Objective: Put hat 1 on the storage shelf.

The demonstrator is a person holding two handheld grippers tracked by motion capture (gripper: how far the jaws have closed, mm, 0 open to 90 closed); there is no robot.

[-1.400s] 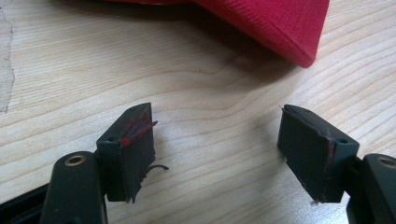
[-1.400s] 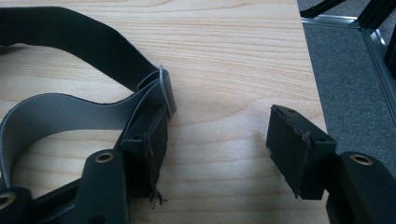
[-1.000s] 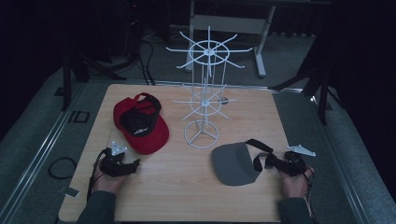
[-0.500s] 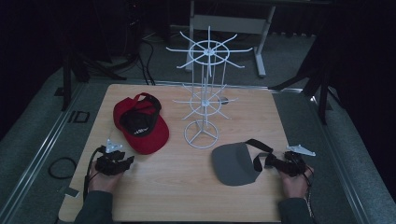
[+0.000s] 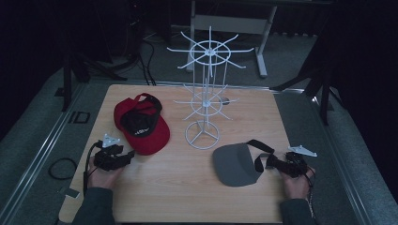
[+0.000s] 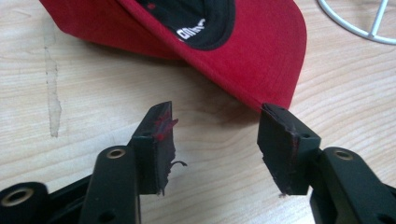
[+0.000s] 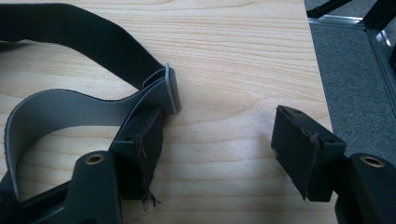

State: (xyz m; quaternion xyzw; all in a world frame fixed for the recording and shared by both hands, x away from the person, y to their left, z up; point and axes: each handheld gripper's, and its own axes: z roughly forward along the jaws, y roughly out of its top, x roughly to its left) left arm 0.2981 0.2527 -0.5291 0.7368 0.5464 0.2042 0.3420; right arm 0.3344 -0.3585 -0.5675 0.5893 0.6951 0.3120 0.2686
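A red cap [image 5: 141, 124] with a black lining lies upside down at the table's left, its brim [image 6: 243, 51] pointing toward me. My left gripper [image 5: 126, 157] hovers just short of that brim. Its jaws [image 6: 215, 140] have just been opening and stand open with only bare wood between them; the brim's tip is close to the right jaw. A grey cap [image 5: 234, 164] lies at the right with its black strap [image 7: 93, 60] looped outward. My right gripper [image 5: 273, 162] is open beside the strap's end [image 7: 217, 140], its left jaw against the strap's buckle.
A white wire display rack [image 5: 206, 93] with hook arms stands at the middle back of the wooden table [image 5: 187, 197]. The table's right edge and the grey floor [image 7: 355, 70] lie just beyond the right gripper. Cables lie on the floor at the left.
My left gripper has lifted slightly and drawn a little back from the red cap's brim. The right gripper and both caps have stayed put.
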